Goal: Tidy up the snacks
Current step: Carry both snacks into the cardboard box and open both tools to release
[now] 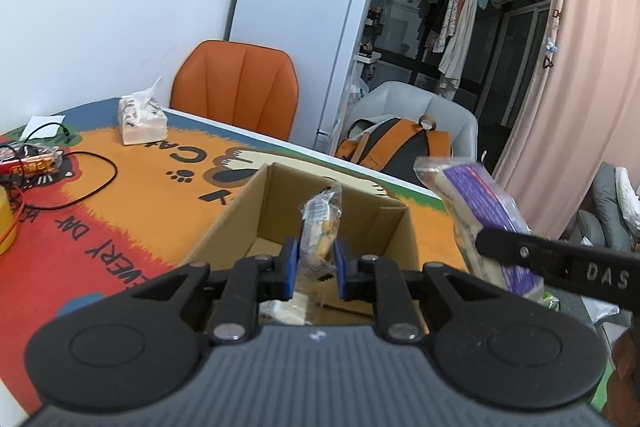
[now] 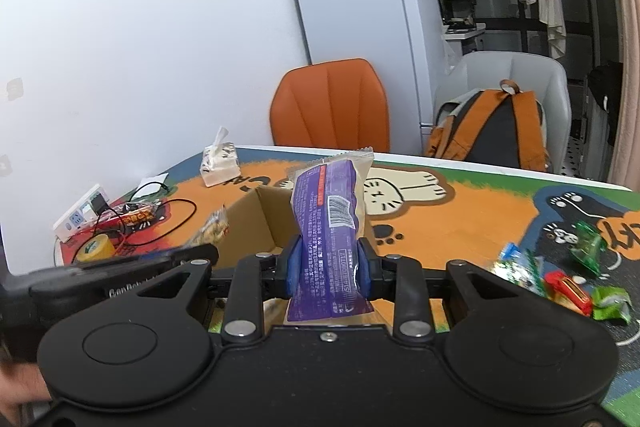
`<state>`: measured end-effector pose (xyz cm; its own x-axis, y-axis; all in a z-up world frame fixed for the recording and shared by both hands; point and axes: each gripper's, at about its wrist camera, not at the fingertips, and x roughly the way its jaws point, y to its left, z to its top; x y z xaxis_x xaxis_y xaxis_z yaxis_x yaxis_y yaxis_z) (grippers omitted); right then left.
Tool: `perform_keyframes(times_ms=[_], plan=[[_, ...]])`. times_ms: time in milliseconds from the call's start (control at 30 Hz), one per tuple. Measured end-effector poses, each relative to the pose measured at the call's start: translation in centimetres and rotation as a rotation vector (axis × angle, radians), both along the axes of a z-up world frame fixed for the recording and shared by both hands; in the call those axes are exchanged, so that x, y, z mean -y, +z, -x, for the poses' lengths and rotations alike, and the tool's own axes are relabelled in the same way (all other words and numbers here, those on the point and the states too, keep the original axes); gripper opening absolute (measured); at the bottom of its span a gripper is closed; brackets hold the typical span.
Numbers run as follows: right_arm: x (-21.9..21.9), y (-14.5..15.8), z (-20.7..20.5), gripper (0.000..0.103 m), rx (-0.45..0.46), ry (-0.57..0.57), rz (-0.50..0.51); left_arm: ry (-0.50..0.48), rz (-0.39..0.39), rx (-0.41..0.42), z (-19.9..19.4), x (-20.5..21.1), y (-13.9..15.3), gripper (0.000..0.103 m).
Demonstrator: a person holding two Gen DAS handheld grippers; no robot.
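An open cardboard box (image 1: 328,211) stands on the cartoon tablecloth; it also shows in the right wrist view (image 2: 256,223). My left gripper (image 1: 315,267) is shut on a small clear snack packet (image 1: 320,227) and holds it above the box opening. My right gripper (image 2: 327,267) is shut on a purple snack pack (image 2: 330,227), upright, just right of the box; the pack also shows in the left wrist view (image 1: 484,223). The left gripper's packet appears blurred in the right wrist view (image 2: 212,227). Something pale lies on the box floor (image 1: 286,311).
Several loose wrapped snacks (image 2: 560,279) lie on the table at the right. A tissue pack (image 1: 142,121), a red snack bar (image 1: 34,167), black cable, yellow tape roll (image 2: 96,247) and power strip (image 2: 80,213) sit at the left. Orange chair (image 1: 240,87) and backpack (image 2: 496,127) stand behind the table.
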<state>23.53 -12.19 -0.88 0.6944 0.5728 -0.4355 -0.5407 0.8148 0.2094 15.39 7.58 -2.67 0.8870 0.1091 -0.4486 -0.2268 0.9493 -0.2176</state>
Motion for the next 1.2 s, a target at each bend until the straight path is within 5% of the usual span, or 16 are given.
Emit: perform_keyframes(times_ms=[533,667,967,1100,1200], plan=[[-4.8,-0.1,-0.7,0.030,-0.018,0.025,-0.006,0.060,0.023,-0.027,2.0,-2.2,-0.5,0.031],[-5.2,-0.4,-0.8,0.044,-0.030,0.016,-0.004,0.064,0.041,-0.032,2.3,-2.5,-0.8,0.035],[-3.7,-0.3,0.6,0.057,-0.035,-0.003,0.004,0.080,0.052,-0.017,3.1,-2.9,-0.7,0.060],[-2.9,-0.6,1.1,0.061,-0.046,-0.004,0.015,0.094,0.033,-0.008,3.5,-2.2,-0.5,0.083],[-2.0,-0.8,1.4,0.064,-0.060,-0.009,0.009,0.100,0.024,-0.007,3.7,-1.7,-0.3,0.087]])
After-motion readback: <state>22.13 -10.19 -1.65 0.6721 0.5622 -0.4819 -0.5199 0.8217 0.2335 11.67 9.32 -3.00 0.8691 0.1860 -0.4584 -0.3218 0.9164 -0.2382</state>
